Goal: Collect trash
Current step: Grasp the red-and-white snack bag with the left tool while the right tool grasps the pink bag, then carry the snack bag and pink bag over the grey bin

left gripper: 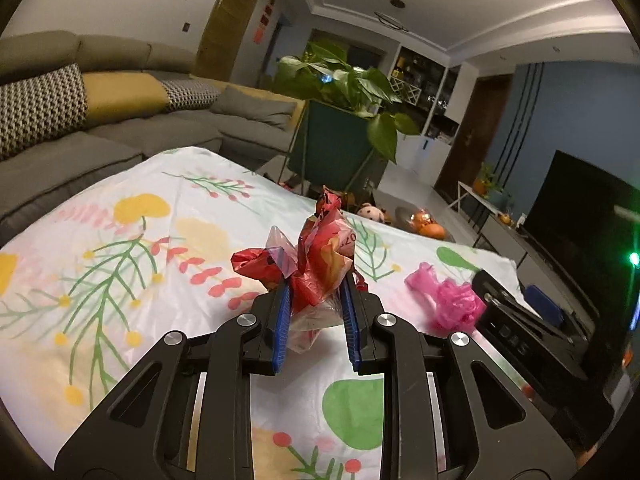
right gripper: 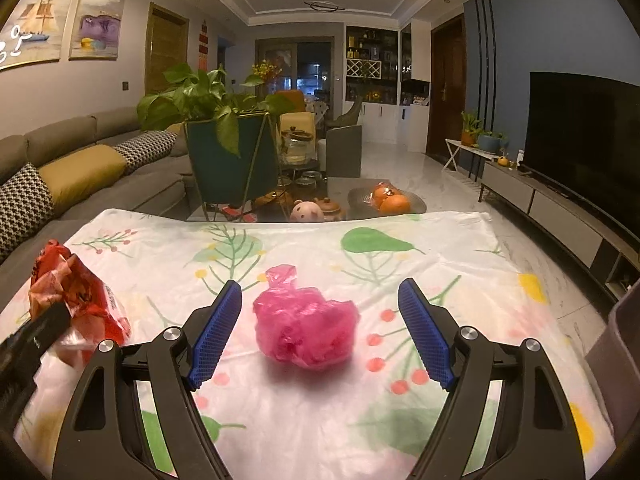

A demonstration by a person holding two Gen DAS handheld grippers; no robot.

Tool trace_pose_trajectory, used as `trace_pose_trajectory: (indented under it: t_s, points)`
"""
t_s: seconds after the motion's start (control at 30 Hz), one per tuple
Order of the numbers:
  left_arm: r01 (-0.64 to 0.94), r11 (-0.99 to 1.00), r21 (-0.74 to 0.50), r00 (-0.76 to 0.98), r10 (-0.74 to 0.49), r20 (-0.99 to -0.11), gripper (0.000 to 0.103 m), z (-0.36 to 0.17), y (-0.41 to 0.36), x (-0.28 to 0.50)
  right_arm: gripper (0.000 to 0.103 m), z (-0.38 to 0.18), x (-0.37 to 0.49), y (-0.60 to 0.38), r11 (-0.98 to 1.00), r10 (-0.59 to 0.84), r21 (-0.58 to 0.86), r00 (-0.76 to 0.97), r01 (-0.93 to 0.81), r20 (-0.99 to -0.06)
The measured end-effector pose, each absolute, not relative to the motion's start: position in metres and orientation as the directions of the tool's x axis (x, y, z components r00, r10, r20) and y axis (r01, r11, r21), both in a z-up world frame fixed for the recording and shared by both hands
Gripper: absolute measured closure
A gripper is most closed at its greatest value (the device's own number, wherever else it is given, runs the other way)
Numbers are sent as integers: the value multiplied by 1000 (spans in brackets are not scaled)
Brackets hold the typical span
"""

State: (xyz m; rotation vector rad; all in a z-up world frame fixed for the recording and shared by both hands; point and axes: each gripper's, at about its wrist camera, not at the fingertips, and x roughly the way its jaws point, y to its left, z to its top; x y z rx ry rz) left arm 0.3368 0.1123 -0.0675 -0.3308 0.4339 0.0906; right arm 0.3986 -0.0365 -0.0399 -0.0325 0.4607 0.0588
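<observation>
My left gripper [left gripper: 316, 292] has its jaws clamped on the red bag [left gripper: 320, 256]; right gripper [right gripper: 320, 332], jaws wide, frames the pink bag [right gripper: 306, 330] at twelve o'clock on the tabletop [right gripper: 460, 280].

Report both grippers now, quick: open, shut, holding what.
Left gripper: shut on the red plastic bag.
Right gripper: open, holding nothing; the pink plastic bag lies on the cloth between its fingers.
</observation>
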Motion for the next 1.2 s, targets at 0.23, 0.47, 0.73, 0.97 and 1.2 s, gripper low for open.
trace_pose_trajectory:
  t_s: [0.23,0.47,0.73,0.97,1.2]
  points:
    - [-147,951,-272,908,20,-419,80,-72,108,338,25,-56,408,-31,997,39,-39,872,-66,-487]
    - [-150,954,-261,904,25,-427,80,-74,105,338,37,-72,425,-33,997,56,-17,818,-80,-573]
    - [-146,958,-247,901,25,-433,80,-77,103,341,55,-75,423,-25,991,97,-22,810,-135,-578]
    - [-138,956,-258,896,9,-444,80,-79,105,345,64,-69,414,-25,988,123,-16,831,-156,-542]
    - [-144,952,-270,894,8,-448,80,-81,108,345,65,-57,390,-26,984,148,-12,851,-179,-505]
